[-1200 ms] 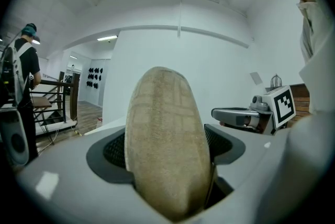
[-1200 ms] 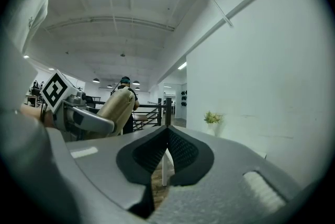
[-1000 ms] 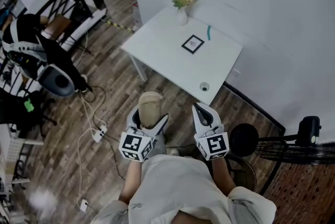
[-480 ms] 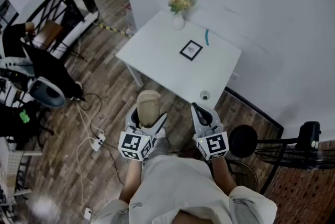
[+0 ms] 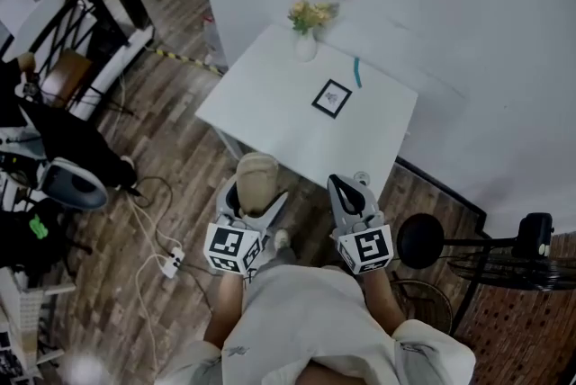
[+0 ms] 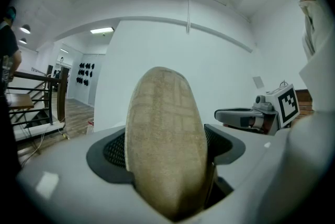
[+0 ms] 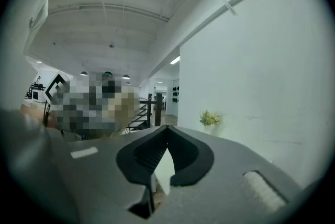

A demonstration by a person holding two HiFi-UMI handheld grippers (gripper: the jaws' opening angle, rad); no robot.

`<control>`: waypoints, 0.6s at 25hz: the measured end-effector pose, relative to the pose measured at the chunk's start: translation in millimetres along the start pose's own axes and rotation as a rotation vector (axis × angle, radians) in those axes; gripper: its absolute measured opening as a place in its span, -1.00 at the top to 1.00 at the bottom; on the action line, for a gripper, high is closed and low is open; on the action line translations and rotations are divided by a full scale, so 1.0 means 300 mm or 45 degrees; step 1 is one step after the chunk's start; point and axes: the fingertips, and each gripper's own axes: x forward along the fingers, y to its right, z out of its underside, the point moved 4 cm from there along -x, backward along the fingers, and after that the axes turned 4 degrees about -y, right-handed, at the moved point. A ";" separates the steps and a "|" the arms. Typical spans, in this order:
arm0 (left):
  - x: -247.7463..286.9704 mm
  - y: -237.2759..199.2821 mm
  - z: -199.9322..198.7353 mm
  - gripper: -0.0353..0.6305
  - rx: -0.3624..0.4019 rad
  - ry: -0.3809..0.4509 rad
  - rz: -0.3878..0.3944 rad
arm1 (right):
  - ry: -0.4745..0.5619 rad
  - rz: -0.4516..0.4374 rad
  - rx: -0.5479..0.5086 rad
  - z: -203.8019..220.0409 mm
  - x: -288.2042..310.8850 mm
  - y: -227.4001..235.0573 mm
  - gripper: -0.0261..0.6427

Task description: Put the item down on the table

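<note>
Tan oval item [image 6: 165, 144] is clamped in left gripper [image 5: 259, 200]; right gripper [image 5: 342, 185] has jaws together.

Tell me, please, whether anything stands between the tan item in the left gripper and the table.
Nothing visible does. The left gripper holds the tan item just short of the table, with only floor between. The vase, frame and small round thing sit clear of its bare near-left part.
</note>
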 end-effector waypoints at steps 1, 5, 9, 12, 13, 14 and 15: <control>0.013 -0.025 -0.005 -0.41 -0.001 -0.001 0.008 | -0.005 0.011 0.002 -0.003 0.021 -0.001 0.91; 0.073 -0.111 -0.020 -0.41 -0.009 -0.011 0.042 | -0.034 0.051 0.006 -0.002 0.097 0.001 0.91; 0.113 -0.165 -0.033 -0.41 -0.007 -0.006 0.062 | -0.042 0.081 0.005 -0.002 0.149 0.009 0.91; 0.141 -0.193 -0.031 -0.41 -0.007 -0.013 0.073 | -0.048 0.092 0.008 0.004 0.179 0.019 0.91; 0.152 -0.200 -0.034 -0.41 -0.005 -0.013 0.078 | -0.049 0.097 0.009 0.004 0.191 0.028 0.91; 0.164 -0.207 -0.038 -0.41 -0.002 -0.012 0.083 | -0.047 0.104 0.010 0.003 0.203 0.037 0.91; 0.175 -0.214 -0.042 -0.41 0.001 -0.011 0.088 | -0.044 0.110 0.012 0.002 0.216 0.047 0.91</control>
